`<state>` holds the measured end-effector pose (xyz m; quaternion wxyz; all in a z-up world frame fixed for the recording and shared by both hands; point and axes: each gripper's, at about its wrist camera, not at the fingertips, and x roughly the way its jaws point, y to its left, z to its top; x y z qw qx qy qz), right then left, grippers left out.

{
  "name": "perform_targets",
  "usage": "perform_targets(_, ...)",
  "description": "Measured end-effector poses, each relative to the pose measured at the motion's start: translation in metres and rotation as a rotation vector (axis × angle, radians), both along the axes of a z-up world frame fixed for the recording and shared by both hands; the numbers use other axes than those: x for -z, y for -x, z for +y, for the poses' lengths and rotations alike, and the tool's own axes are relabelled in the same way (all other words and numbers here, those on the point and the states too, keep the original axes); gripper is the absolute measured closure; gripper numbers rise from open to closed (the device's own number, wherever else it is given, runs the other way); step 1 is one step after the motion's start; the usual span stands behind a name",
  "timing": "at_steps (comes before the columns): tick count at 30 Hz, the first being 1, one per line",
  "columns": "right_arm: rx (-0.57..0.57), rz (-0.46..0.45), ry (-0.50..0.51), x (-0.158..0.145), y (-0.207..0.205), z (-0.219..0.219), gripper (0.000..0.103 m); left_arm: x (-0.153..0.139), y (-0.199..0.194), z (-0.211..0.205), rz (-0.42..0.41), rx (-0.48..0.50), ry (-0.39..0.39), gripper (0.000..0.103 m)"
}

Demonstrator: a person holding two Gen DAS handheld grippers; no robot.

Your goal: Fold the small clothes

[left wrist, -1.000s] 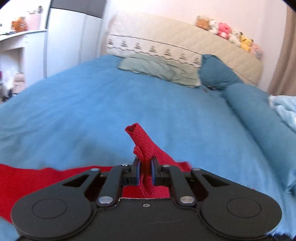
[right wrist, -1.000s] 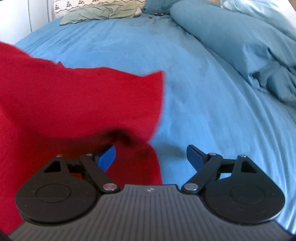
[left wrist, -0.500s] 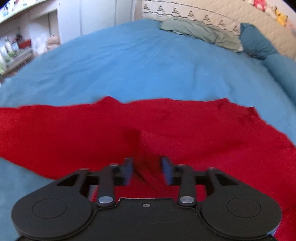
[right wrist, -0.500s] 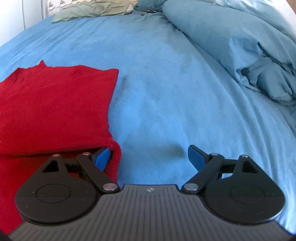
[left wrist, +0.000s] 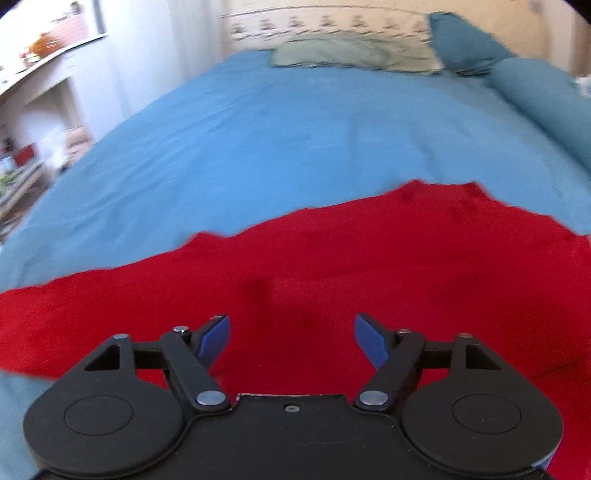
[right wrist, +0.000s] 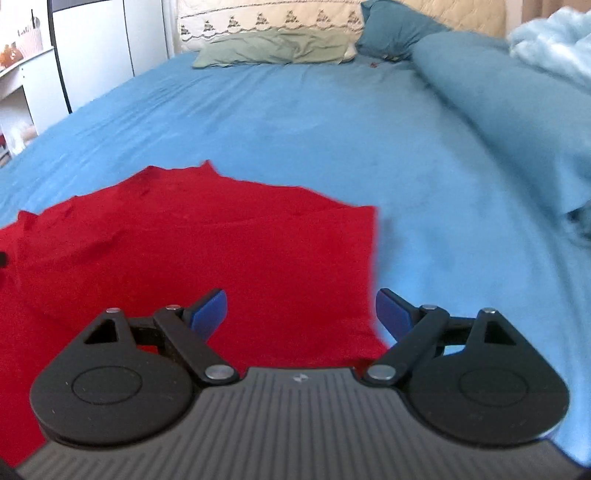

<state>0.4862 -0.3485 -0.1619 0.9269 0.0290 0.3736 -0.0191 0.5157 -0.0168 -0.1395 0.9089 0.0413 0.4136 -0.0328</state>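
Observation:
A red knit garment (left wrist: 332, 266) lies flat on the blue bedsheet (left wrist: 280, 133), one layer folded over another. My left gripper (left wrist: 291, 336) hangs just above it with its jaws opening; the blue pads press on nothing and only cloth lies below the gap. In the right wrist view the same red garment (right wrist: 207, 251) fills the lower left, its right edge running down toward the gap. My right gripper (right wrist: 301, 314) stands open over that edge, holding nothing.
A green pillow (right wrist: 273, 50) and a teal pillow (right wrist: 391, 29) lie by the quilted headboard (right wrist: 266, 20). A rolled blue duvet (right wrist: 517, 122) runs along the right side. White cupboards and a shelf (left wrist: 48, 62) stand left of the bed.
My left gripper, shut on a raised tuft of red cloth a second ago, let it go and opened wide. The garment dropped flat. The right wrist view shifted left over the garment's edge.

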Motion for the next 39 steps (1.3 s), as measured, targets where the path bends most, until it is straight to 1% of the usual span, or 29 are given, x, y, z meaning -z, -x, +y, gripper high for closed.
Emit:
perform_targets(2, -0.004, 0.055, -0.053, 0.018, -0.008, -0.002, 0.000, 0.001, -0.004, -0.012, 0.001, 0.054, 0.033, 0.024)
perform_targets(3, 0.021, 0.085, -0.053, 0.027, -0.010, -0.008, 0.000, 0.000, -0.006, -0.015, -0.002, 0.075, 0.040, 0.024)
perform_targets(4, 0.041, 0.081, -0.063, 0.032, -0.007, -0.015, 0.000, 0.000, -0.008, -0.019, -0.005, 0.098, 0.045, 0.024)
perform_targets(5, 0.048, 0.054, -0.096, 0.031, -0.002, -0.022, 0.000, 0.001, -0.009, -0.022, -0.006, 0.119, 0.047, 0.024)
perform_targets(7, 0.052, 0.077, -0.094, 0.027, -0.001, -0.022, 0.001, 0.003, -0.010, -0.025, -0.004, 0.139, 0.042, 0.022)
perform_targets(8, 0.052, 0.088, -0.084, 0.021, -0.003, -0.020, 0.001, 0.005, -0.011, -0.026, -0.001, 0.142, 0.038, 0.022)
perform_targets(9, 0.048, 0.075, -0.082, 0.013, -0.005, -0.018, 0.000, 0.007, -0.013, -0.026, 0.005, 0.144, 0.038, 0.022)
perform_targets(11, 0.009, 0.017, -0.077, 0.000, -0.013, -0.013, 0.000, 0.010, -0.015, -0.022, 0.019, 0.140, 0.041, 0.022)
perform_targets(13, -0.012, -0.002, -0.058, -0.005, -0.031, -0.006, 0.000, 0.012, -0.014, -0.019, 0.026, 0.135, 0.044, 0.022)
perform_targets(16, -0.002, -0.002, -0.078, 0.008, -0.066, -0.008, 0.000, 0.016, -0.011, -0.018, 0.027, 0.137, 0.045, 0.020)
perform_targets(18, 0.063, 0.045, -0.053, 0.029, -0.087, -0.017, 0.000, 0.023, -0.014, -0.019, 0.033, 0.142, 0.034, 0.013)
perform_targets(19, 0.088, 0.041, -0.044, 0.035, -0.092, -0.024, 0.000, 0.030, -0.019, -0.018, 0.060, 0.137, 0.028, 0.007)
perform_targets(20, 0.108, 0.009, -0.054, 0.037, -0.093, -0.031, 0.000, 0.040, -0.024, -0.018, 0.105, 0.125, 0.019, 0.005)
perform_targets(21, 0.129, 0.008, -0.054, 0.037, -0.096, -0.034, 0.000, 0.046, -0.026, -0.017, 0.126, 0.117, 0.018, 0.004)
perform_targets(22, 0.136, 0.010, -0.053, 0.037, -0.099, -0.035, 0.000, 0.046, -0.022, -0.015, 0.104, 0.111, 0.019, 0.000)
perform_targets(24, 0.140, 0.018, -0.030, 0.037, -0.101, -0.032, 0.000, 0.047, -0.019, -0.013, 0.122, 0.100, 0.014, 0.000)
perform_targets(27, 0.139, 0.032, -0.007, 0.036, -0.099, -0.027, 0.000, 0.047, -0.012, -0.006, 0.122, 0.096, 0.029, 0.000)
perform_targets(29, 0.151, 0.048, -0.025, 0.030, -0.100, -0.028, 0.000, 0.043, -0.011, -0.001, 0.138, 0.084, 0.037, 0.000)
perform_targets(31, 0.143, 0.039, -0.001, 0.018, -0.102, -0.021, 0.000, 0.031, -0.007, 0.008, 0.134, 0.058, 0.055, 0.000)
perform_targets(33, 0.106, -0.012, 0.041, -0.004, -0.084, -0.011, 0.000, 0.015, -0.001, 0.020, 0.109, 0.027, 0.059, 0.000)
perform_targets(35, 0.084, -0.042, 0.038, -0.026, -0.067, -0.001, 0.000, -0.006, 0.008, 0.033, 0.075, 0.000, 0.055, 0.000)
perform_targets(39, 0.077, -0.048, 0.030, -0.076, -0.038, 0.030, 0.000, -0.055, 0.027, 0.067, 0.005, -0.075, 0.057, 0.000)
